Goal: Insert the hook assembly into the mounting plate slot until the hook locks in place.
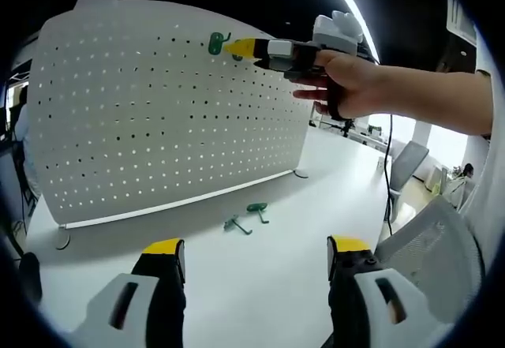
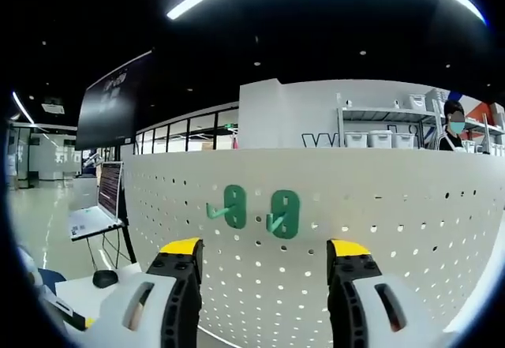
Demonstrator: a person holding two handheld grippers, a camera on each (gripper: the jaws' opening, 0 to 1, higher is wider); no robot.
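A white pegboard mounting plate (image 1: 158, 119) stands upright on the white table (image 1: 260, 285). One green hook (image 1: 215, 43) hangs near its top edge. A hand holds my right gripper (image 1: 237, 48) with its yellow tips just beside that hook. Two loose green hooks (image 1: 237, 224) (image 1: 258, 210) lie on the table in front of the board. My left gripper (image 1: 256, 252) hovers open and empty over the table. In the right gripper view, two green hooks (image 2: 235, 206) (image 2: 284, 214) sit side by side in the pegboard (image 2: 394, 206), just beyond my open, empty right gripper (image 2: 264, 249).
Office chairs (image 1: 434, 237) stand off the table's right edge. The board rests on small feet (image 1: 61, 241). Beyond the board's left end, a laptop (image 2: 95, 206) sits on a stand. Shelves with bins (image 2: 379, 135) and a person (image 2: 456, 123) are behind.
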